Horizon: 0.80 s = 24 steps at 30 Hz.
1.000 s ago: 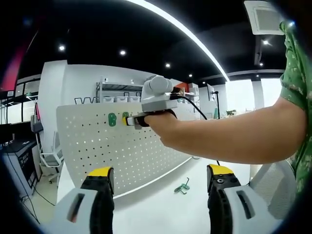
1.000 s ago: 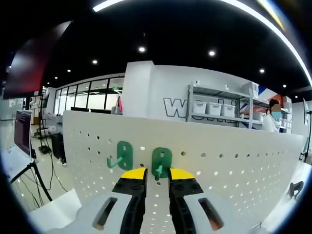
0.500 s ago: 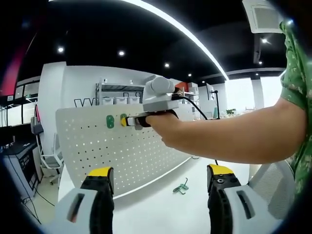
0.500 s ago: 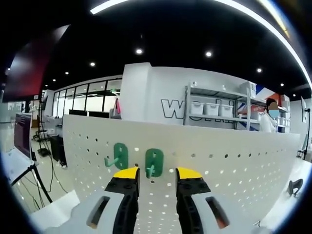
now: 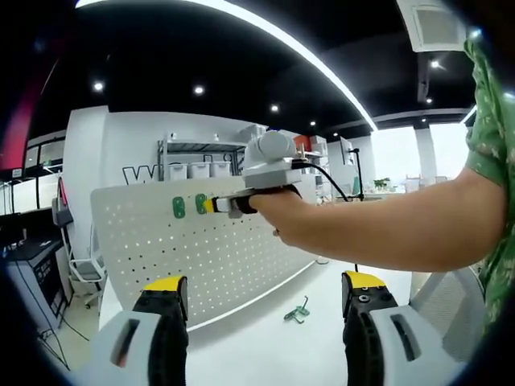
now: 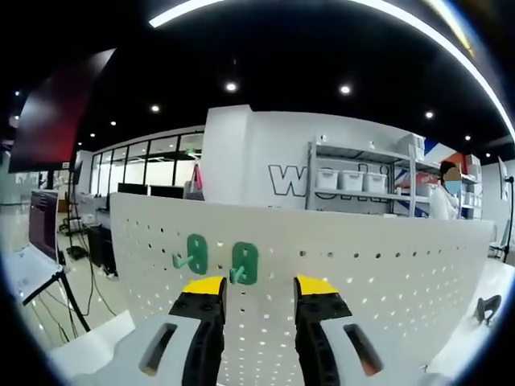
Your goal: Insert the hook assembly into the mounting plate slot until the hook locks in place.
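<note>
Left gripper view, nearest: left tool (image 5: 261, 291) spread wide, nothing between its yellow-tipped jaws, held above the white tabletop (image 5: 265, 342). Just beyond on the tabletop, a loose green hook (image 5: 295, 310) lying flat, near the foot of the white pegboard (image 5: 161, 253). Pegboard standing upright on the tabletop, slanting away to the right. Across the middle, a bare forearm (image 5: 386, 229) with a green patterned sleeve (image 5: 495, 153), reaching in from the right and holding the right tool (image 5: 211, 206) up at the pegboard's top row, beside two mounted green hooks (image 5: 179, 207)

Right gripper view, nearest: right tool (image 6: 257, 288) spread apart, gripping nothing, jaws close in front of the pegboard (image 6: 362, 281). Right-hand mounted hook (image 6: 244, 263) seated on the board just above the gap, nearer the left jaw, clear of both tips. Left-hand mounted hook (image 6: 194, 253) just beside it on the same row, prong pointing out to the left

Farther back: metal shelving (image 6: 362, 181) with white bins against a white wall with large lettering, a person (image 6: 445, 197) standing by it at the far right, dark windows at left, black ceiling with spot lamps and a long light strip (image 6: 322, 4)
</note>
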### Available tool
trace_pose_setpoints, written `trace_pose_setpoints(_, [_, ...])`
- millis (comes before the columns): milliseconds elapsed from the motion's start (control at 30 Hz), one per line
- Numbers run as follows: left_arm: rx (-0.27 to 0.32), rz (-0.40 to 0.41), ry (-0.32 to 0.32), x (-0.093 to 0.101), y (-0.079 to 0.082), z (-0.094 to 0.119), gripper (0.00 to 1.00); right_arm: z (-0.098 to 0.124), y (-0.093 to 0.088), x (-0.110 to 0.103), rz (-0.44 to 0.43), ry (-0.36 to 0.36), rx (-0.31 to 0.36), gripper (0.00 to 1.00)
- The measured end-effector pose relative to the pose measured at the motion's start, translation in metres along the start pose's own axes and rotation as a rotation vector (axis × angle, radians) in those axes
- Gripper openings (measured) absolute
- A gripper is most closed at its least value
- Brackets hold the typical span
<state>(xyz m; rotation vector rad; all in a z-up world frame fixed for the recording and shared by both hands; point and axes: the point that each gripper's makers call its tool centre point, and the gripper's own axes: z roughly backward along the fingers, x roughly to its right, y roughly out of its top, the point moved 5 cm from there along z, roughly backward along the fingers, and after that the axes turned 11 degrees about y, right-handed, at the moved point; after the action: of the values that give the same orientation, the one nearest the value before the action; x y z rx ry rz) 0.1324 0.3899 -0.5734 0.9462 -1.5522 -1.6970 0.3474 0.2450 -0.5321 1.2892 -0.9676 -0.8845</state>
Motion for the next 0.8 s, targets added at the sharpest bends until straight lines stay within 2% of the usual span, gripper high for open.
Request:
trace_pose_setpoints(400, [0.007,-0.001,0.001,0.012,0.010,-0.006,0.80,0.039,-0.014,0.018,0.017,0.018,-0.021,0.36])
trace_pose_setpoints(800, [0.046,-0.001,0.036,0.024,0.030,-0.009,0.80,0.080,-0.016,0.028,0.031,0.055,-0.019,0.36])
